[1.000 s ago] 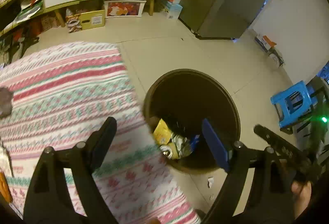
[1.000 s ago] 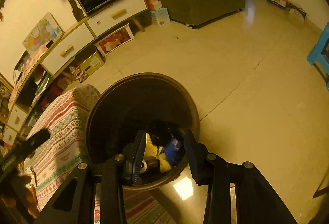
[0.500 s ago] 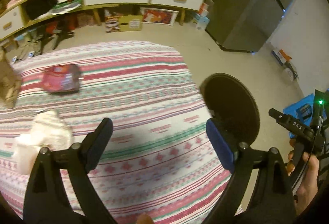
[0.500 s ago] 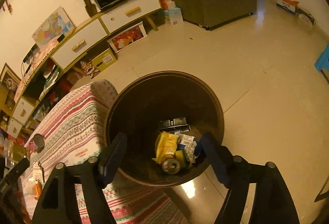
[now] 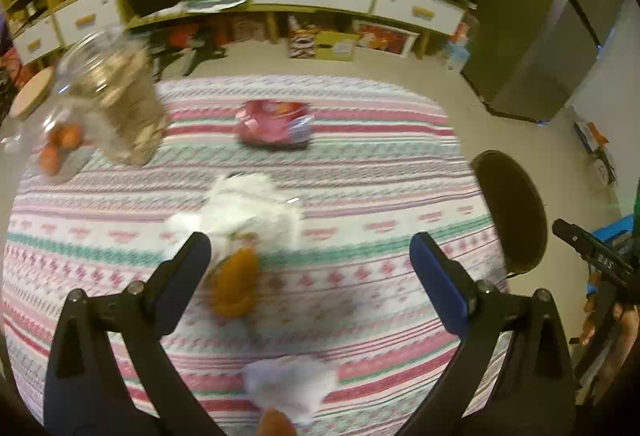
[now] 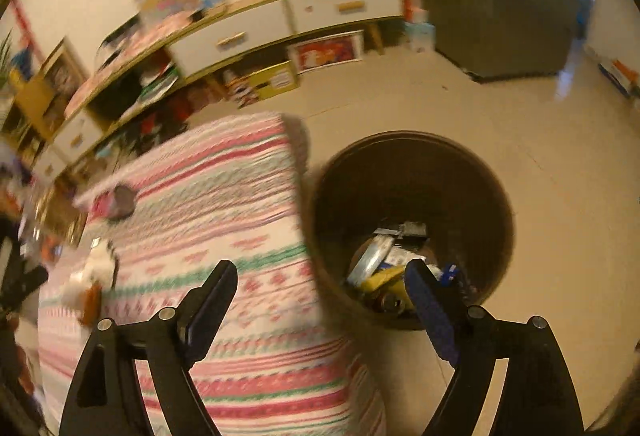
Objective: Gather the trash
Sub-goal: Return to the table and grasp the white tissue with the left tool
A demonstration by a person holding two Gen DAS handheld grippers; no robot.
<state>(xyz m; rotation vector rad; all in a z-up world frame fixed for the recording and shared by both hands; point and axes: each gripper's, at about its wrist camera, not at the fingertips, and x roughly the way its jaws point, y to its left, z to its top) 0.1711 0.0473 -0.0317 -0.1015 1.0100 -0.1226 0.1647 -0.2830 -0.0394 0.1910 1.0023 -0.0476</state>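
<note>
Blurring hides table [image 5: 360, 171] litter detail; left gripper [image 5: 310, 256], right gripper [image 6: 320, 284] jaws just widened, both empty.

Blurred jar [image 5: 116, 103], bin [image 5: 516, 211] half-hidden

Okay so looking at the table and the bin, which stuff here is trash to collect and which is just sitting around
For the job:
- crumpled white tissue
- orange peel
- pink snack wrapper
- smaller white tissue
- brown trash bin, already holding litter

Just lying about:
- glass jar
- wooden lid
- striped tablecloth
</note>
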